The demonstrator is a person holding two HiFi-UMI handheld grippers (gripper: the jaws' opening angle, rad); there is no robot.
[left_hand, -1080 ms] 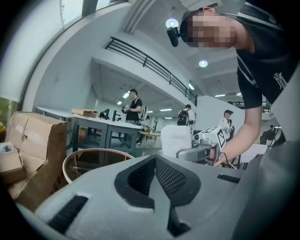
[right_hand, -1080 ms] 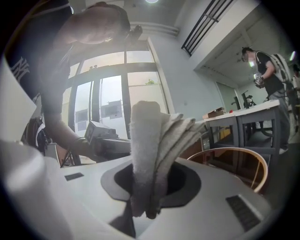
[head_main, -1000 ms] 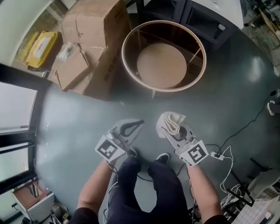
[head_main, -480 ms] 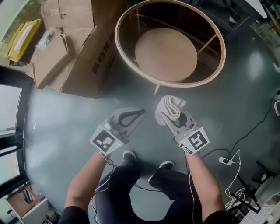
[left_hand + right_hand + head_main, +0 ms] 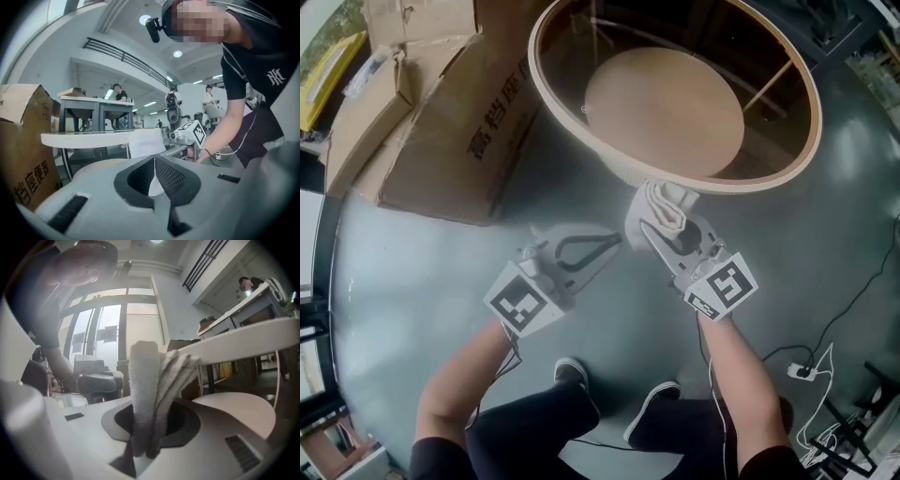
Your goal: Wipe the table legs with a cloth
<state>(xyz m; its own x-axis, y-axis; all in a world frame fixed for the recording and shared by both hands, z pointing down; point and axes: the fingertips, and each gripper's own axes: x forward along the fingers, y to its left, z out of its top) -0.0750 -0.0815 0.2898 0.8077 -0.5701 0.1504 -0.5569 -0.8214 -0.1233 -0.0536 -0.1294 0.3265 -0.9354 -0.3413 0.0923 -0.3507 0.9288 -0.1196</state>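
A cardboard box [image 5: 441, 122] lies on the floor at left, touching the round table [image 5: 581, 122]. Next to the right, my left gripper [image 5: 611, 246] hangs near the table's rim, jaws pressed together on nothing. My right gripper [image 5: 666, 244] pinches a folded white cloth [image 5: 661, 208], its bunched end up against the near edge of the rim; the right gripper view shows the folds standing up between the jaws.

As I judge it, the wipe has not begun. To do it well I should dip the cloth under the rim, press its thick fold flat against a leg and draw it from top to foot, pinching hard so the folds do not slide out. The idle gripper could steady the rim.

The nearest leg is hidden under rim and cloth from above. Farther right, a leg [image 5: 769, 89] shows only as a thin rod through the glass top. I cannot tell whether cloth and rim touch.
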